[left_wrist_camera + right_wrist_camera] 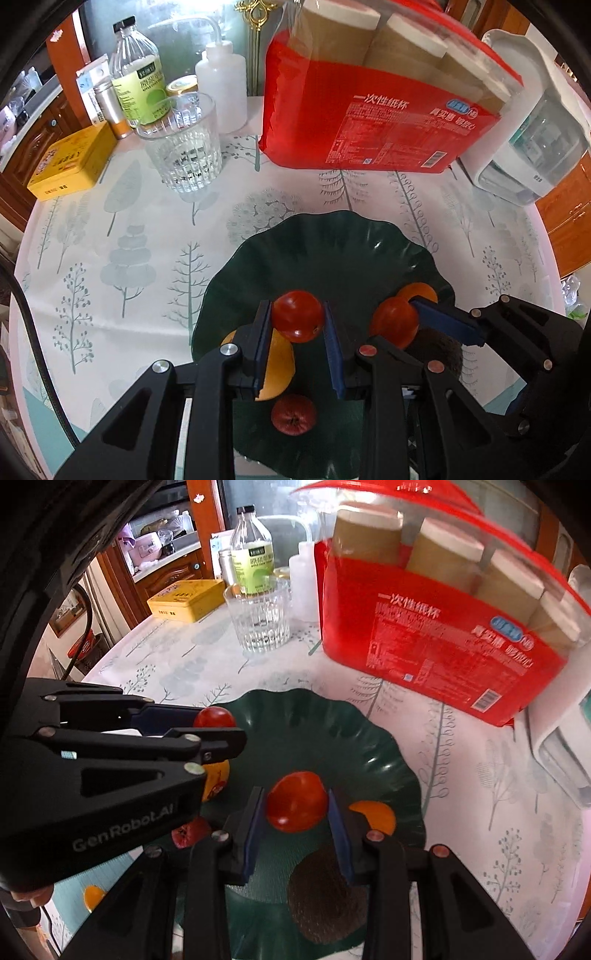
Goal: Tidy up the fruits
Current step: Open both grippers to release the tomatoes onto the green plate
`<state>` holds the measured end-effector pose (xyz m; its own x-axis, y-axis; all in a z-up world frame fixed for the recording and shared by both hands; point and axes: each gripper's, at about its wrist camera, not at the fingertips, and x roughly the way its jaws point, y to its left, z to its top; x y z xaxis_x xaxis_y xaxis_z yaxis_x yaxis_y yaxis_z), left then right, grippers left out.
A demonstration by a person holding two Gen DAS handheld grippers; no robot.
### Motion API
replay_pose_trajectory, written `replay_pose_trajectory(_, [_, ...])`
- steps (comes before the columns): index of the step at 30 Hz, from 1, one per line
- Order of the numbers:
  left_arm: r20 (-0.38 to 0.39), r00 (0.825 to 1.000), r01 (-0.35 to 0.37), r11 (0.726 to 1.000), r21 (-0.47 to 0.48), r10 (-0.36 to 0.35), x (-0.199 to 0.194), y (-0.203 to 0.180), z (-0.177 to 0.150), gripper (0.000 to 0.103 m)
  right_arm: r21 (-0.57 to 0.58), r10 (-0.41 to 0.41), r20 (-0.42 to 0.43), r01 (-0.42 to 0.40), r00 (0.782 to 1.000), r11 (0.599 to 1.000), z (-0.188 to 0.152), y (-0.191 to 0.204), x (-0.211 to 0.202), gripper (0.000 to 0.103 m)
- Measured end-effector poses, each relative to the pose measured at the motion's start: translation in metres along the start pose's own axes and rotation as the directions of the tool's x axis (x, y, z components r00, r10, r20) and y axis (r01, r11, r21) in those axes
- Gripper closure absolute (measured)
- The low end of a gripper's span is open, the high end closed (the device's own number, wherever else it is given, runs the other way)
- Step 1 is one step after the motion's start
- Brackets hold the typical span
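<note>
While both grippers hang over the dark green leaf-shaped plate, the tablecloth under it shows pale grey-green trees on white, w/ brown wood cabinets at the frame edges.

Left wrist view, left to right along the top: yellow tin upper left, vinegar bottle, ribbed glass tumbler, white squeeze bottle, then the red pack of paper cups upper center, and a white appliance far right.

Lower center, left gripper is clamped on a glossy red tomato, blue pads pressed to both sides, above the plate. Under it: an orange at the plate's left edge and a darker red fruit, dimple up, near the bottom.

To the right, right gripper pinches a 2nd red tomato, smooth and shiny. Just beside it in the right wrist view, another orange sits at the plate's right rim, and a brown fuzzy kiwi lies lower center on the plate.
</note>
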<state>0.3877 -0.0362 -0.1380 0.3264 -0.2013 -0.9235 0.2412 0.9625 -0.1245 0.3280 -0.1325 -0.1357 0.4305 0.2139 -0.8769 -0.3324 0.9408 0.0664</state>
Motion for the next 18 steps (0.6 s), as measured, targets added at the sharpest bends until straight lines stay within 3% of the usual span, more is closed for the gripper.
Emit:
replay_pose_trajectory(10, [-0.012, 1.0, -0.022, 1.0, 0.008, 0.022, 0.014, 0.005, 0.0, 0.074, 0.041, 0.039, -0.015, -0.039, 0.999, 0.998, 0.0, -0.008, 0.012, 0.065])
replay_pose_trajectory(14, [-0.005, 1.0, -0.026, 1.0, 0.011, 0.026, 0.011, 0.006, -0.002, 0.069, 0.048, 0.037, -0.007, -0.037, 0.999, 0.998, 0.0, -0.01, 0.011, 0.064])
replay_pose_trajectory(18, [0.008, 1.0, -0.03, 1.0, 0.001, 0.03, 0.003, 0.009, -0.003, 0.058, 0.058, 0.034, -0.002, -0.034, 0.999, 0.998, -0.001, -0.012, 0.008, 0.064])
